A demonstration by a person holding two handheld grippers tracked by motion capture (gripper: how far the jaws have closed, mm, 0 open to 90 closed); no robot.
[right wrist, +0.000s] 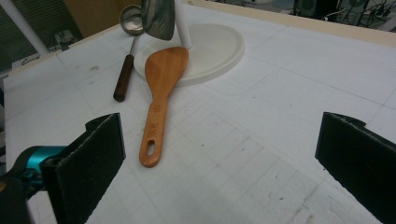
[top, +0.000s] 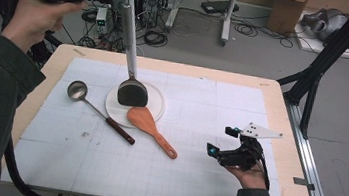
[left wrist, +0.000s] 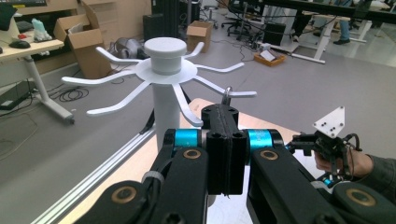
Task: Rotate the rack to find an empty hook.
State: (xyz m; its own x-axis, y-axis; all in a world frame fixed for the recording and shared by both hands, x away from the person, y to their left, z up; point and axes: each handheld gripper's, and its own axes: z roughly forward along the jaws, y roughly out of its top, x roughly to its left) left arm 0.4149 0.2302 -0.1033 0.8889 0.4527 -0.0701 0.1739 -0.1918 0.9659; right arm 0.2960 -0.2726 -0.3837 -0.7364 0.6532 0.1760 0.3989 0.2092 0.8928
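Here the black spatula [top: 133, 93] hangs beside the rack [top: 130, 27].

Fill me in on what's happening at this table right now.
A person is hanging kitchen utensils on a white hook stand. The left gripper, raised at the stand's top, is shut on the handle of a dark grey spatula, whose blade hangs over the stand's round white base. The right gripper waits open above the table. A wooden rice paddle and a metal ladle with a dark handle lie waiting.
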